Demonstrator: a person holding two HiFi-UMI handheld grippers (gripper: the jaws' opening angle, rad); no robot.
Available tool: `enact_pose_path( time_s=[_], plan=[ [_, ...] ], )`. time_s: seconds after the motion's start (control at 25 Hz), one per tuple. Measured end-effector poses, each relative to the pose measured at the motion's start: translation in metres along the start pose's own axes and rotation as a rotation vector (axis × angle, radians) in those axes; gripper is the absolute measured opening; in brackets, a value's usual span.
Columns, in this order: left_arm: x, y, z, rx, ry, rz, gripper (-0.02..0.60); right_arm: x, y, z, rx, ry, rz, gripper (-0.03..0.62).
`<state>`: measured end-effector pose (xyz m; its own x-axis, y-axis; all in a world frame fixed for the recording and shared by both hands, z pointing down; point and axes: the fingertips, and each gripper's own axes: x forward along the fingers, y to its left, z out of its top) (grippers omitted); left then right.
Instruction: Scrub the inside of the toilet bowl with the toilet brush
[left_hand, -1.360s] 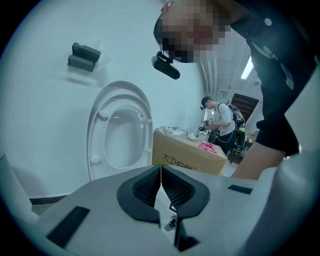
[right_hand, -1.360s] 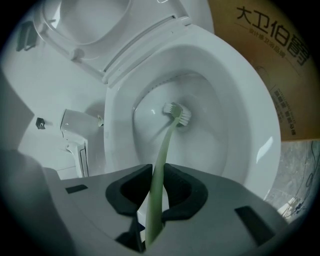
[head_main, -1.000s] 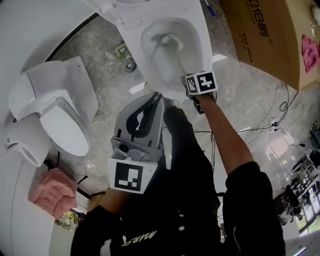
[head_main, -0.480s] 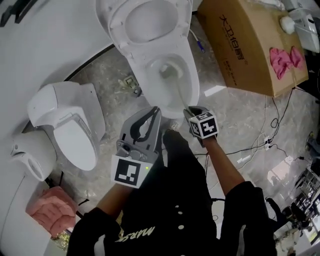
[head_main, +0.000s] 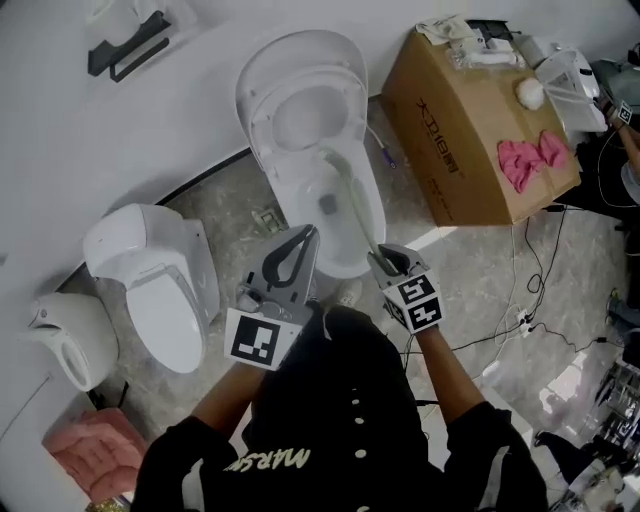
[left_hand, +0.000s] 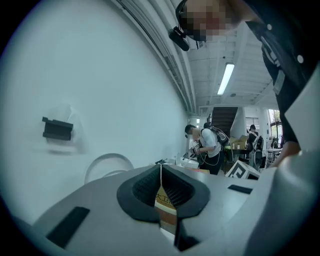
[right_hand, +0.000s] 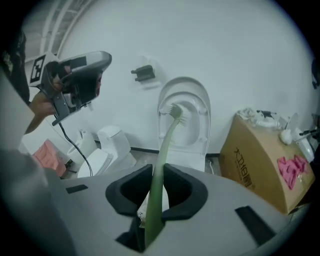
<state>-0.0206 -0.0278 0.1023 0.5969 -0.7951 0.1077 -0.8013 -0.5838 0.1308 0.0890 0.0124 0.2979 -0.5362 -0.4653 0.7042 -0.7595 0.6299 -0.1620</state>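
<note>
While the toilet (head_main: 285, 205) stands with its lid raised, I see the brush (right_hand: 162, 155) slanting up over the bowl, its bristles showing against the lid. My right gripper (right_hand: 156, 192) is clamped on its green handle. My left gripper (head_main: 303, 238) hangs just beside it, jaws together on nothing.

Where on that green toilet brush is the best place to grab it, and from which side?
Grip the toilet brush by the near end of its thin green handle, coming from the end opposite the bristles. The shaft is slim enough to sit between the jaws, as the right gripper shut on it shows.
</note>
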Motion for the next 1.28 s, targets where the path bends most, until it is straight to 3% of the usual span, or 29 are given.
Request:
enact_pose_path(
  time_s=[0.24, 0.76, 1.28],
  plan=[
    [-0.025, -0.002, 0.051, 0.054, -0.088, 0.022, 0.032, -0.054, 0.012, 0.075, -0.139, -0.173, -0.056, 0.086],
    [-0.065, -0.021, 0.141, 0.116, -0.222, 0.028, 0.032, -0.174, 0.034, 0.179, -0.209, -0.515, -0.131, 0.086],
    [-0.071, -0.041, 0.171, 0.188, -0.265, -0.006, 0.032, -0.26, 0.034, 0.227, -0.223, -0.8, -0.236, 0.086]
  ],
)
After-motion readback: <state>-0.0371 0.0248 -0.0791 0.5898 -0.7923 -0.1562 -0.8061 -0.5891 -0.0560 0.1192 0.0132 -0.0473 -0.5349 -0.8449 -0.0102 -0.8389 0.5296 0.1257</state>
